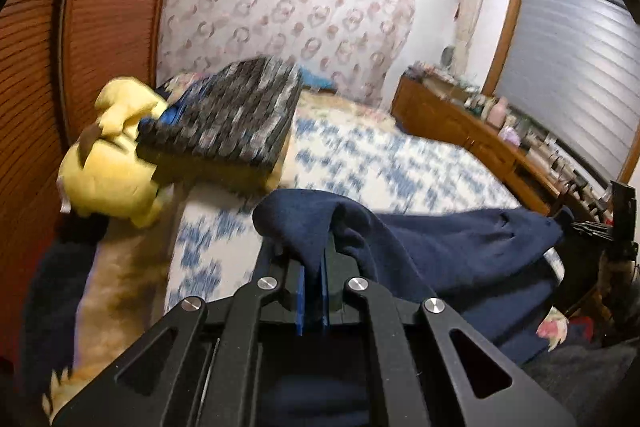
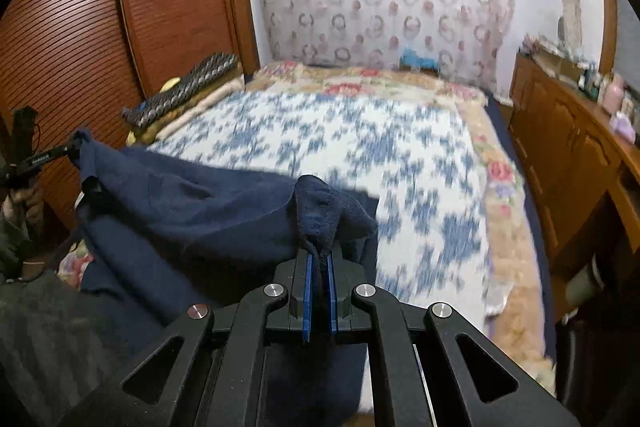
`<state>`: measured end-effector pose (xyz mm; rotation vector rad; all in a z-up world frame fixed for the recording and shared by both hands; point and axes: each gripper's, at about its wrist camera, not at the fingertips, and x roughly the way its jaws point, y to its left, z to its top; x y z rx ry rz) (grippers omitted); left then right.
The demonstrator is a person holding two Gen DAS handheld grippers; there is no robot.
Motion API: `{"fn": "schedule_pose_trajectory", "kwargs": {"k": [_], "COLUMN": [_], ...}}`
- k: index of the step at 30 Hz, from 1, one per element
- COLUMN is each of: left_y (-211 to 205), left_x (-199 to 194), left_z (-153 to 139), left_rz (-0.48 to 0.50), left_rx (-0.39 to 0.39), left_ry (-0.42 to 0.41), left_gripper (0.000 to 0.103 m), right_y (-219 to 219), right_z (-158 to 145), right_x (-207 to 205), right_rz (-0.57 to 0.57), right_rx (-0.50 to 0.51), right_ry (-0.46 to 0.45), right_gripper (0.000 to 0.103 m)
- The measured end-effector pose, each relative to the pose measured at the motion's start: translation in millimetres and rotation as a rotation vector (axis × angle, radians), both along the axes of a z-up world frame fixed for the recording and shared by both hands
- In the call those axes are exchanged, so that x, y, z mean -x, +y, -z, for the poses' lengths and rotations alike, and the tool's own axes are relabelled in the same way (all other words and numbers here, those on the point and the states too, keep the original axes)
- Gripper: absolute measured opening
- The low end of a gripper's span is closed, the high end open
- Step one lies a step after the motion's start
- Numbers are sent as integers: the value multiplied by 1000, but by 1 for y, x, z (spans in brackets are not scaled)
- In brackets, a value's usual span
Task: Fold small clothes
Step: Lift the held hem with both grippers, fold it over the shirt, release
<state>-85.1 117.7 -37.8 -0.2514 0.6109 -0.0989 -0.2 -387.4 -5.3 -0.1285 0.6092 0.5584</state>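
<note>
A navy blue garment (image 1: 460,243) hangs stretched between my two grippers above the bed. My left gripper (image 1: 314,259) is shut on one corner of it, and the cloth bunches over the fingertips. My right gripper (image 2: 319,251) is shut on the other corner of the navy garment (image 2: 192,203), which spreads away to the left. The right gripper shows at the right edge of the left wrist view (image 1: 600,227). The left gripper shows at the left edge of the right wrist view (image 2: 60,151).
The bed carries a blue-and-white patterned blanket (image 2: 360,155) over a floral cover. A yellow plush toy (image 1: 108,155) and a dark knitted folded item (image 1: 228,119) lie at the bed's left, by the brown louvred wardrobe (image 2: 80,27). A wooden dresser (image 2: 568,147) with bottles stands on the right.
</note>
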Motion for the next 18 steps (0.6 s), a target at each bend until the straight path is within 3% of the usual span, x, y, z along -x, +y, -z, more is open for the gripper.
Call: {"fn": "schedule_pose_trajectory", "kwargs": {"k": [4,8,11,14,18], "left_y": [1,2,2,5,10], "left_x": [1,2,5,7,3], "left_z": [11,8,-2,-10,-16], "left_rz": [-3,-16,-22,-5,-27], "left_rx": [-33,-27,-55,-46,-65], "left_ry": [45,40,8,-32,-41], "left_gripper": [6,11,21,39,48], "right_y": [5,8,7,5,6], "right_z": [13,19,10,2,-12], "right_x": [4,6,11,15,23], "right_rz": [4,21,24,19,13], "right_rx": [30,73,64,61,92], "right_ry": [44,67,64,41,-6], "right_gripper": [6,6,6,6,6]}}
